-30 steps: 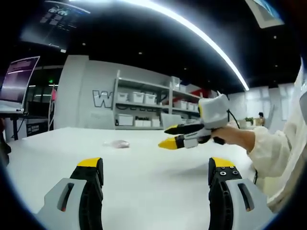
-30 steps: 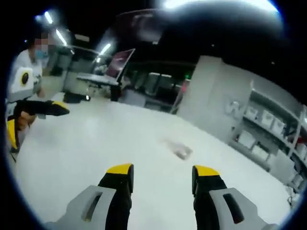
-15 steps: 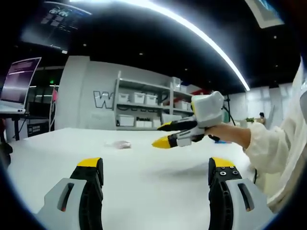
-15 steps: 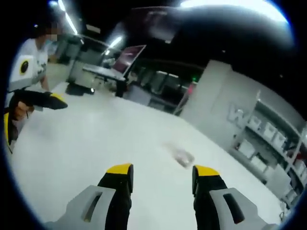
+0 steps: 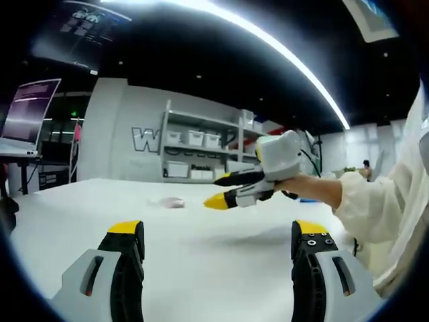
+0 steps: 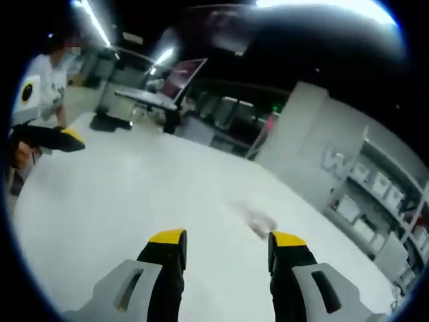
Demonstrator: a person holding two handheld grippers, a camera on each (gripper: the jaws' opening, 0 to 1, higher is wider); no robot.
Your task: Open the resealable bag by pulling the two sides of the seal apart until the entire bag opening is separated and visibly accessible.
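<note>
While the small, clear resealable plastic bag (image 5: 167,201) lies flat and untouched toward the far middle of the broad white desk (image 5: 201,255), both hand-held tools hang above the surface with nothing between their jaws. The left gripper (image 5: 218,258), grey with yellow-tipped black fingers, stands wide apart at the near edge of the desk, and the bag sits ahead of it and a little to its left, well apart. In the left gripper view the right gripper (image 5: 218,191) comes in from the right side, held by a hand in a pale sleeve (image 5: 375,208); its yellow tips point toward the bag and hover near it, slightly parted. In the right gripper view its own jaws (image 6: 224,258) are open, and the bag (image 6: 257,220) lies ahead, slightly right of centre, blurred, so its long axis and seal edge cannot be told. The right gripper looks the nearer one, so it would likely reach the seal first. Pale storage shelves (image 5: 201,151) stand beyond the desk's far edge.
</note>
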